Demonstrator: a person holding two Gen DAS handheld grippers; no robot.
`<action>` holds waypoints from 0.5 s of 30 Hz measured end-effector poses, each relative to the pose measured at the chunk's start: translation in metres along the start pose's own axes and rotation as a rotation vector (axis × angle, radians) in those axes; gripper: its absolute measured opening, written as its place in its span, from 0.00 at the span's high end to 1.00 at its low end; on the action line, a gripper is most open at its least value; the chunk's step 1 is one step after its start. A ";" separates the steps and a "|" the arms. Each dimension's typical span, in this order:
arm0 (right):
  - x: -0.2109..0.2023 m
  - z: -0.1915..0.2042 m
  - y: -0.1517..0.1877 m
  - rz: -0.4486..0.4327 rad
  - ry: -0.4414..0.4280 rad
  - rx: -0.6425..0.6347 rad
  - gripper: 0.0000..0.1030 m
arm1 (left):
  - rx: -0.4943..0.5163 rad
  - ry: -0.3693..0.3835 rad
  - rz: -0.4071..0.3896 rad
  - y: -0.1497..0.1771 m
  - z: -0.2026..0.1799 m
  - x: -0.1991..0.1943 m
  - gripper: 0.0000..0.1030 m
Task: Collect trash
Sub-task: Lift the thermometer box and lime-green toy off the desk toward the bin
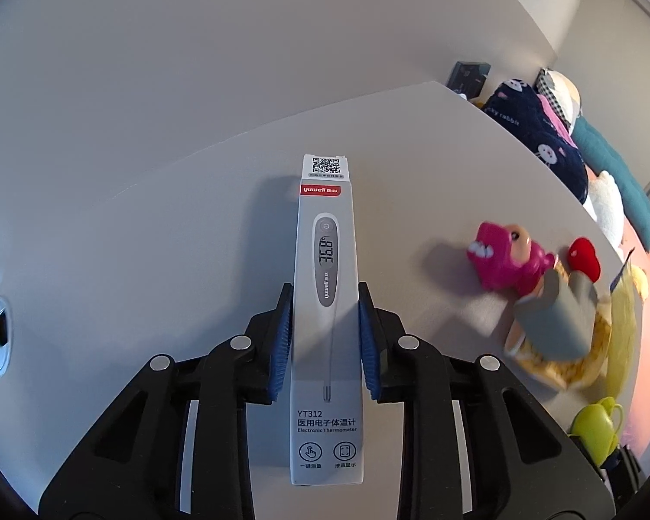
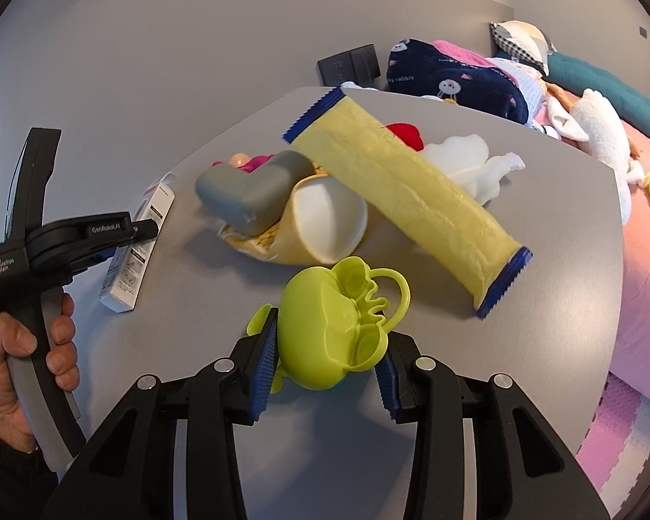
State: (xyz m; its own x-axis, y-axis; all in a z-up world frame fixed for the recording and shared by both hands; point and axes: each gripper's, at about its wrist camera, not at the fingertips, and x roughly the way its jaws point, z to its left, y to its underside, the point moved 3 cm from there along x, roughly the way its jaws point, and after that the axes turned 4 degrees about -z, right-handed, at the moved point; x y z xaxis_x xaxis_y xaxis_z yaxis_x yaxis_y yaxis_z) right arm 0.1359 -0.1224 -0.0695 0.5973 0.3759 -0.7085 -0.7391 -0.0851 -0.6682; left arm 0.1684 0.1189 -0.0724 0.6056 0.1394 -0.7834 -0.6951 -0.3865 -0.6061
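Left wrist: left gripper [image 1: 325,338] fingers clamp a thermometer box [image 1: 327,303] by its long sides, box flat on the grey tabletop [image 1: 173,225]. At 3 o'clock, pink toy [image 1: 509,262], grey tube [image 1: 557,316], yellow wrapper [image 1: 624,333] crowd the edge. Right wrist: right gripper [image 2: 327,366] fingers narrow, pressing a green cup [image 2: 325,325] w/ handle. At 12, bowl [image 2: 329,221] and wrapper lie just beyond; left hand [image 2: 17,372] at 9; bed [image 2: 645,260] at 3.
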 end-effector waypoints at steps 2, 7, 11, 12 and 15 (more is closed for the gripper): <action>-0.006 0.003 0.003 -0.003 -0.005 0.000 0.60 | -0.003 0.010 -0.003 0.005 0.003 -0.007 0.74; -0.021 0.006 0.009 -0.014 -0.004 -0.001 0.60 | 0.018 0.019 -0.024 0.015 0.002 -0.028 0.74; -0.037 0.004 0.011 -0.030 0.005 0.006 0.60 | 0.027 0.036 -0.036 0.022 -0.003 -0.043 0.74; -0.040 0.002 0.011 -0.034 0.007 0.009 0.60 | 0.030 0.039 -0.038 0.023 -0.005 -0.046 0.74; -0.053 -0.002 0.014 -0.049 0.013 0.018 0.60 | 0.051 0.051 -0.054 0.030 -0.013 -0.060 0.74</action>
State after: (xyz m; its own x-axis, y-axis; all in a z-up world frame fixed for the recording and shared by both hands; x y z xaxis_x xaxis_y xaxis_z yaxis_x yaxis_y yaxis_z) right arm 0.0943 -0.1456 -0.0414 0.6371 0.3670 -0.6778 -0.7141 -0.0500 -0.6983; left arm 0.1160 0.0872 -0.0420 0.6606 0.1115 -0.7424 -0.6790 -0.3331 -0.6542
